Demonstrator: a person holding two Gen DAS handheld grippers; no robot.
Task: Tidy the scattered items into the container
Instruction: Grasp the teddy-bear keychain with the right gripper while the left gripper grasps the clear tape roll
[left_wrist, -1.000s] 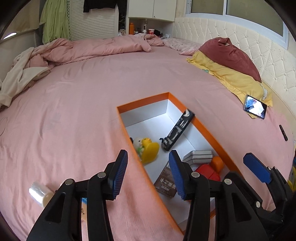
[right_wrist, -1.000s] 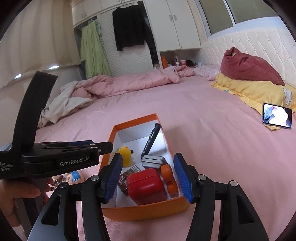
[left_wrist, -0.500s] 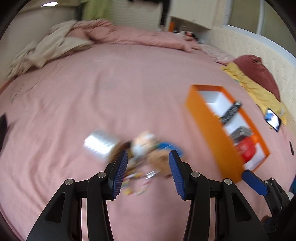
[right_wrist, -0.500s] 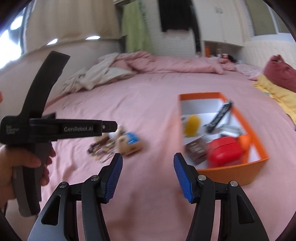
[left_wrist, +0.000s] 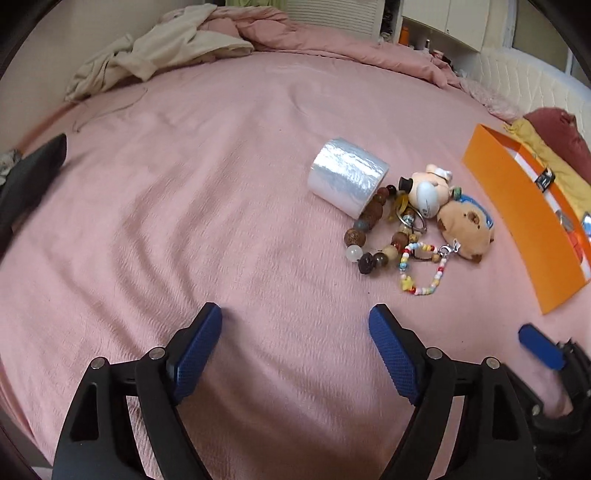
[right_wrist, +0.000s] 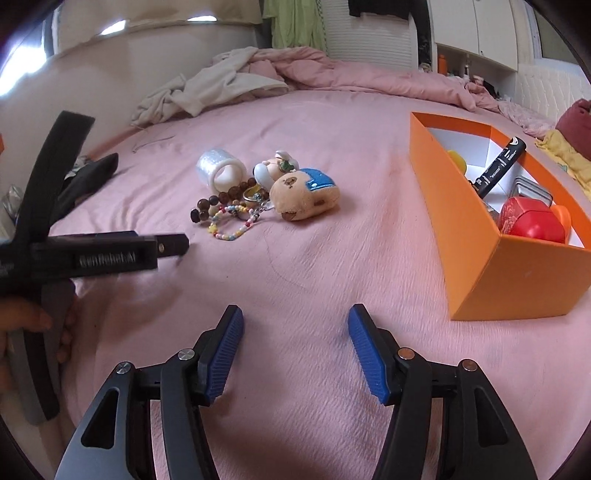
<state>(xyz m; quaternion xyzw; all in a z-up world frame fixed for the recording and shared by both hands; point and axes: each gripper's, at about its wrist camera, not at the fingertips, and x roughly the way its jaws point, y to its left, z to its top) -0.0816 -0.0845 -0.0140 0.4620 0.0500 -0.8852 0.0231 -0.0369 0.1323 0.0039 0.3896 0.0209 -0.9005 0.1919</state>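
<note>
Pink bedspread (left_wrist: 184, 184), tape roll (left_wrist: 347, 177) touching bead bracelets (left_wrist: 373, 232), orange box (right_wrist: 491, 266) well apart, both tongs (left_wrist: 295, 332) (right_wrist: 295, 336) open, empty.

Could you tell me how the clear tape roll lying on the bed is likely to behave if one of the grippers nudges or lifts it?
The clear tape roll lies on its curved side, so a nudge would probably roll it, though the soft pink bedsheet and the wooden bead bracelet touching it may stop it. Its glossy film looks slippery. The hollow core suggests it is light and stiff.

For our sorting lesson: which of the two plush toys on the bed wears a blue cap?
The brown bear, nearest the orange box; the paler plush beside the tape roll has none.
</note>
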